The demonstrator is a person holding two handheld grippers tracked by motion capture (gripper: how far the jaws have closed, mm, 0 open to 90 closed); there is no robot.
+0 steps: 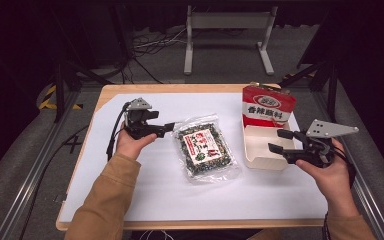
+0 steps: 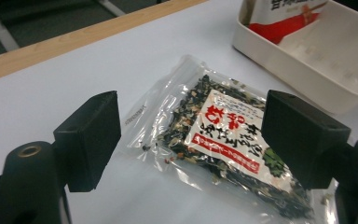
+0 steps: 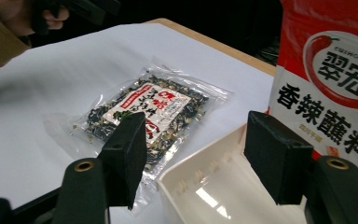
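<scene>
A clear bag of dark dried flakes with a red and white label lies flat in the middle of the table. My left gripper hovers just left of it, open, and in the left gripper view the bag lies beyond the left gripper, untouched. A white tray sits to the right with a red packet standing at its far end. My right gripper is over the tray's right side, open and holding nothing. The right gripper view has the right gripper above the tray, the bag farther off and the red packet to the right.
A white sheet covers the wooden table. A grey metal stand and cables sit on the floor behind the table. The other hand, in a tan sleeve, appears at the top left of the right gripper view.
</scene>
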